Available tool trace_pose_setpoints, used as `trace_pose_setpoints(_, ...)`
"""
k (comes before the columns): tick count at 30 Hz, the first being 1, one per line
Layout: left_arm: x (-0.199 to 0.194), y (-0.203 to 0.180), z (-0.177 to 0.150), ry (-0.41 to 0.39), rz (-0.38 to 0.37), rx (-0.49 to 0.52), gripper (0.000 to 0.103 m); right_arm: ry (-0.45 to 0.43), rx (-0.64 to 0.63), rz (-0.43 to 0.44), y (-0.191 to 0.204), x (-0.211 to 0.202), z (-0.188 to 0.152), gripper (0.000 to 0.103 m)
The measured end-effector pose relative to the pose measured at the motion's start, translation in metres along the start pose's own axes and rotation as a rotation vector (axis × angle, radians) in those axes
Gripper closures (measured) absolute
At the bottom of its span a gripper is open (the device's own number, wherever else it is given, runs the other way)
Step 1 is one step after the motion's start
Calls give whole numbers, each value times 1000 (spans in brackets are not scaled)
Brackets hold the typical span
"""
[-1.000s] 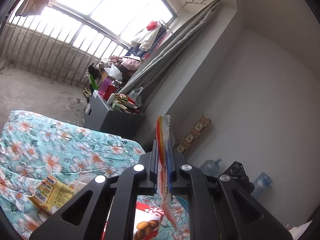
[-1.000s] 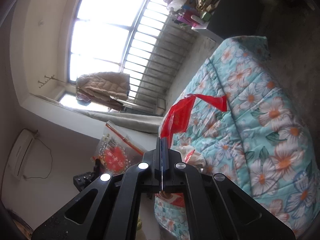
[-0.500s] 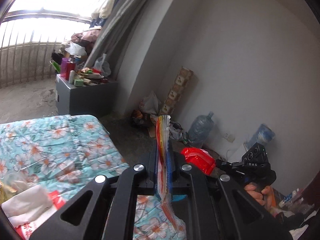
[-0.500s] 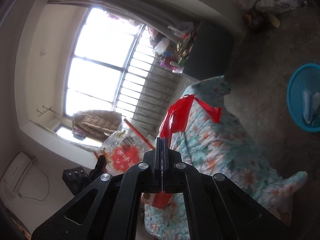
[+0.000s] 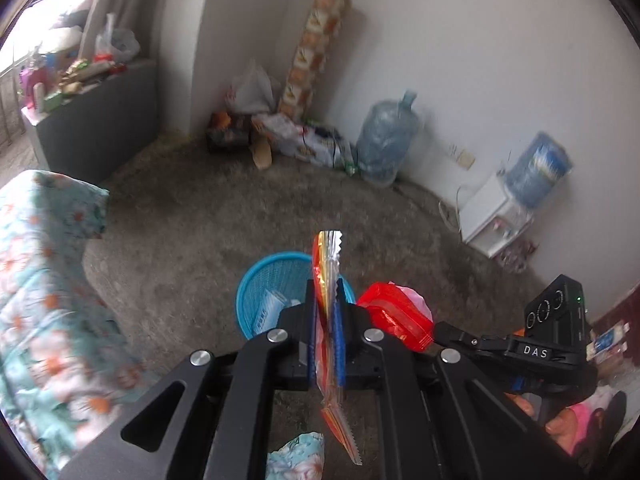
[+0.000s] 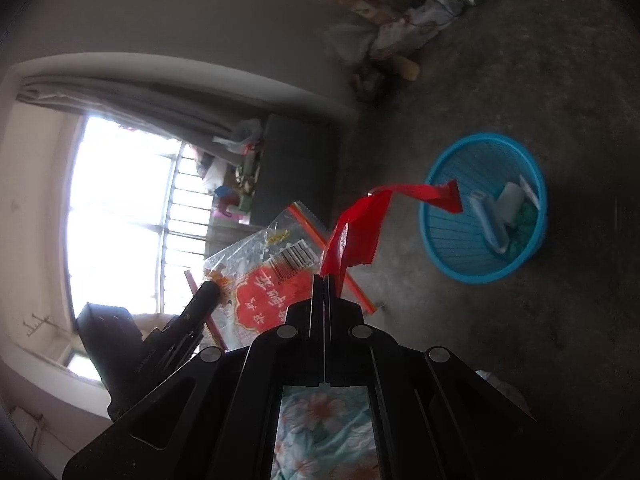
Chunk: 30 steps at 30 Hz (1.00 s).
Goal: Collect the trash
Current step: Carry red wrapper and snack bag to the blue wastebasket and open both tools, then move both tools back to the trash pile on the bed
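In the left wrist view my left gripper point(image 5: 325, 286) is shut on a clear snack wrapper point(image 5: 328, 248) with red and orange print, seen edge-on. Just beyond its fingers a blue mesh basket point(image 5: 272, 276) stands on the floor with trash in it. To the right, my right gripper point(image 5: 436, 328) holds a red wrapper point(image 5: 394, 316). In the right wrist view the right gripper point(image 6: 325, 280) is shut on that red wrapper point(image 6: 360, 224), which trails toward the basket point(image 6: 452, 232). The left gripper point(image 6: 208, 292) holds the clear wrapper point(image 6: 264, 272) at the left.
A bed with a floral quilt point(image 5: 44, 300) lies at the left. Along the wall stand bags and boxes point(image 5: 280, 132), a water jug point(image 5: 386, 140) and a white dispenser point(image 5: 496, 220). A grey cabinet point(image 5: 100, 128) stands by the window. A hand point(image 5: 560, 420) grips the right tool.
Both views have swung away from the window and bed, down toward the floor. The blue basket has come into view near both grippers. Each gripper still holds its wrapper.
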<state>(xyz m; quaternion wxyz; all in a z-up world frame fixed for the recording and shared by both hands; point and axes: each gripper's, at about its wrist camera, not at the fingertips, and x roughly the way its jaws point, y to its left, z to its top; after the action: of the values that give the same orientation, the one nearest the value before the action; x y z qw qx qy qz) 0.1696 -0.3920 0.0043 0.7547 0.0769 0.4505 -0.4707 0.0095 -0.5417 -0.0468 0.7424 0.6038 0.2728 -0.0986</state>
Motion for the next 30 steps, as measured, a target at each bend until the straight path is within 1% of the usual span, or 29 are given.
trace_pose_setpoints(2,39,-6,2,54,20,14,96,4,44,-32,-21,13,7,103)
trace_pose_setpoints(3,54,-5,1,73,34,15,96,14,71,-27,-31,18,11,103)
trace_pose_setpoints(4,74,-6,0,100,56,16,96,16,87,-42,-40,26,15,103)
trace_pose_setpoints(9,140,1,-5,171,127,-4,95,30,170,-100,-81,55,32,103)
trace_pose_setpoints(10,149,4,-6,174,133,-6,94,25,181,-113,-88,59,35,101)
trace_pose_setpoints(11,161,6,-9,190,149,-5,88,27,193,-116,-96,67,39,99)
trace_pose_setpoints(12,172,10,-12,213,176,-7,83,43,212,-126,-105,75,43,90)
trace_pose_setpoints(13,178,15,-14,227,200,-16,74,63,238,-149,-115,83,45,81)
trace_pose_setpoints(14,183,20,-16,231,218,-29,67,78,276,-180,-128,92,47,65)
trace_pose_setpoints(15,185,24,-18,228,226,-44,65,85,301,-196,-138,93,47,61)
trace_pose_setpoints(17,182,29,-21,218,227,-64,56,91,337,-220,-152,96,47,60)
trace_pose_setpoints(18,178,29,-22,215,229,-62,54,89,347,-222,-155,94,45,57)
trace_pose_setpoints(21,163,25,-20,199,234,-27,51,62,341,-210,-154,81,38,52)
trace_pose_setpoints(23,153,21,-17,185,241,-15,49,41,329,-206,-149,73,35,50)
trace_pose_setpoints(26,127,15,-11,154,217,-20,45,11,303,-183,-137,65,32,48)
trace_pose_setpoints(30,74,4,-6,100,170,-18,40,-24,210,-176,-94,49,21,44)
